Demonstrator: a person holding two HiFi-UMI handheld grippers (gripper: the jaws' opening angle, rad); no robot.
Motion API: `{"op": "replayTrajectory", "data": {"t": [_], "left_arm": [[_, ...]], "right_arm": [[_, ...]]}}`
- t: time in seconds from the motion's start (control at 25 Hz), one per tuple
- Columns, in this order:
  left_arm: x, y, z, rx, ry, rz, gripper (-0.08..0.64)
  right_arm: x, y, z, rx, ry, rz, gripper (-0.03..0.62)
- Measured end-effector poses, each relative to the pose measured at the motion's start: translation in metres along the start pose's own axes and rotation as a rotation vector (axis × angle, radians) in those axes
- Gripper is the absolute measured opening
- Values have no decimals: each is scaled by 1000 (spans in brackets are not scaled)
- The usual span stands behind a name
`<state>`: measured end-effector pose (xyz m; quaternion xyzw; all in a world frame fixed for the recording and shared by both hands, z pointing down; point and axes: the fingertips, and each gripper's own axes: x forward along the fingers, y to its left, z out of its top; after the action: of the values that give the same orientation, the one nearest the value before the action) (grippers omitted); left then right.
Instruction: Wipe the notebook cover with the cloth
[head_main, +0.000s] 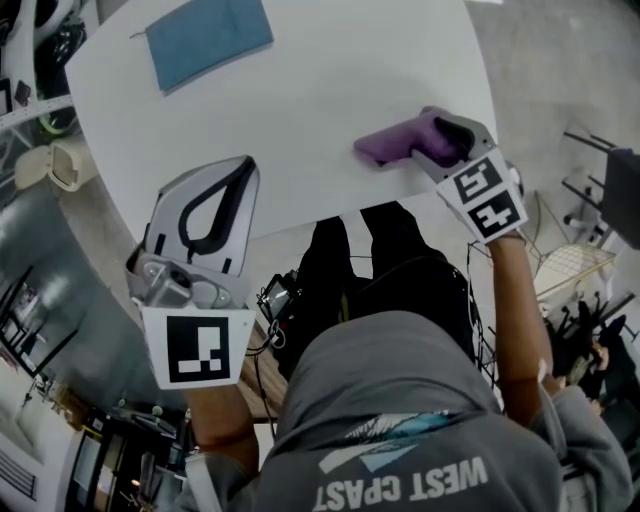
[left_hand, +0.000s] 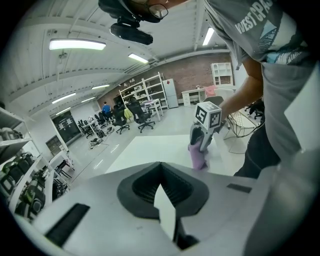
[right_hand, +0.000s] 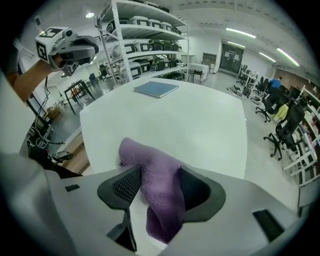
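Observation:
A blue notebook (head_main: 208, 38) (right_hand: 156, 89) lies flat at the far side of the white table (head_main: 330, 90). A purple cloth (head_main: 400, 143) (right_hand: 160, 195) (left_hand: 198, 157) rests bunched on the table near its right front edge. My right gripper (head_main: 440, 140) (right_hand: 155, 172) points steeply down at it, jaws spread wide, the cloth lying loose between them. Over the table's front left edge hangs my left gripper (head_main: 240, 170) (left_hand: 160, 165), its tips together and nothing in it, well short of the notebook.
The table's rounded front edge runs just in front of the person's legs (head_main: 370, 260). A wire basket (head_main: 575, 268) stands on the floor to the right. Racks of cases (right_hand: 145, 35) and office chairs (right_hand: 282, 125) stand around the room.

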<state>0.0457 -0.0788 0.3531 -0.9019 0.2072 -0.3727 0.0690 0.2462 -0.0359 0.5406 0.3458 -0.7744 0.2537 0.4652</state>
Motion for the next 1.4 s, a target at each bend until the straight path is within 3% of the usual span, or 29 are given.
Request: {"op": "replayTrajectory", "data": {"t": [0.08,0.28,0.4,0.64,0.88,1.4], "left_arm": [[0,0,-2,-1,1,-1,0],[-4,5,-8,-3,5,2,0],[-8,5,-8,-2,0,9,-1],[-26,12,-11,2,-16,39,-1],[-60,23,-13,8,-46,99,0],[-173,61,-10,49,-182,290,0]], "right_arm": [[3,-1,-3,0,13,-8,260],[8,-6,-8,-3,23,-50,116],[6,-8,-10,-9,23,-64,81],[-6,-9,2,-21,4,-102,75],[-32,0,42,-53,-65,-152,75],[-111,44,171,-212,-229,-292,75]]}}
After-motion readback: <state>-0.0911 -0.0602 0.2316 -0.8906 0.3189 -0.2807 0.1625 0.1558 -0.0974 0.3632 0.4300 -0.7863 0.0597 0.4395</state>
